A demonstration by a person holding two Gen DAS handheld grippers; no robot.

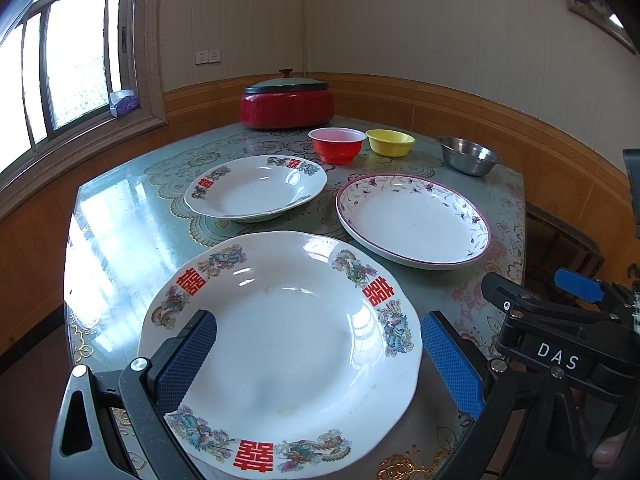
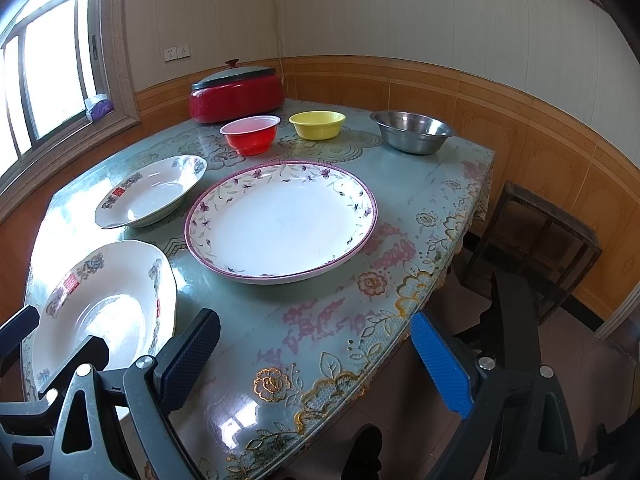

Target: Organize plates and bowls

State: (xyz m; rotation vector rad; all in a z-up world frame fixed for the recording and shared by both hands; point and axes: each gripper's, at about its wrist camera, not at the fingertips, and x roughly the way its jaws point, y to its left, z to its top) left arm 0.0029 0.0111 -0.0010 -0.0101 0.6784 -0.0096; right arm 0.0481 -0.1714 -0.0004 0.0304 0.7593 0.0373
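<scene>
Left gripper (image 1: pixel 318 356) hangs low over the near table edge, blue-padded fingers (image 1: pixel 186 360) spread wide apart, gripping nothing; the big white scalloped ceramic plate with red double-happiness characters and dragon print (image 1: pixel 288 344) lies flat right under and between them, its rim showing past both pads, contact with the pads not clear. Just ahead of that gripper and a bit left sits a smaller white deep plate with the same red-character print (image 1: pixel 256 188); ahead to the right, a round white plate with purple floral rim (image 1: pixel 414 220), close beside the smaller one but apart. Beyond the plates stands a row: red plastic bowl (image 1: pixel 337 145), yellow plastic bowl (image 1: pixel 390 142) just beside it, then a stainless steel bowl (image 1: pixel 469 156) farther right and apart. Behind them a red electric pot with dark lid (image 1: pixel 286 102) in the corner. All rest on the table with a pale green flower-patterned glossy cover (image 1: pixel 120 232). Right gripper (image 2: pixel 316 360) hovers at the table's near right edge, jaws wide apart, empty; only bare tablecloth and the table edge between them. The floral-rim plate lies straight ahead of it, the big scalloped plate to its left under the other tool, the steel bowl far ahead right. Window left.
</scene>
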